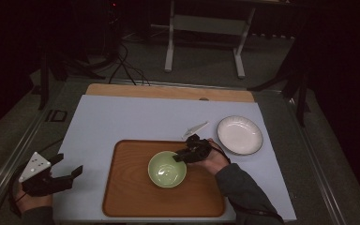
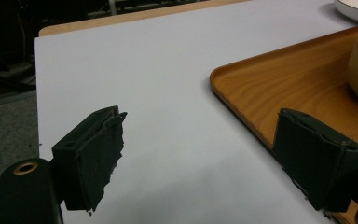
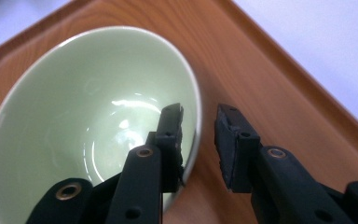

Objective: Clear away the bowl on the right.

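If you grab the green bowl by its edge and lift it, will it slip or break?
The green bowl looks glossy and glazed, so its thin rim may slip between the right gripper pads. It seems ceramic: stiff, probably breakable if dropped. Held by one side, it would likely tilt.

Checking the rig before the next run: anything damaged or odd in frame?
The black pads on the left claw look torn and ragged along their edges, as seen in the left gripper view. The pale green ceramic bowl sits upright and empty on the wooden tray; nothing spilled.

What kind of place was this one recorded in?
Probably a lab or recording workspace, not a kitchen: the table is a white sheet over a board, cables run across the floor behind it, and a bare equipment stand sits in a dark room.
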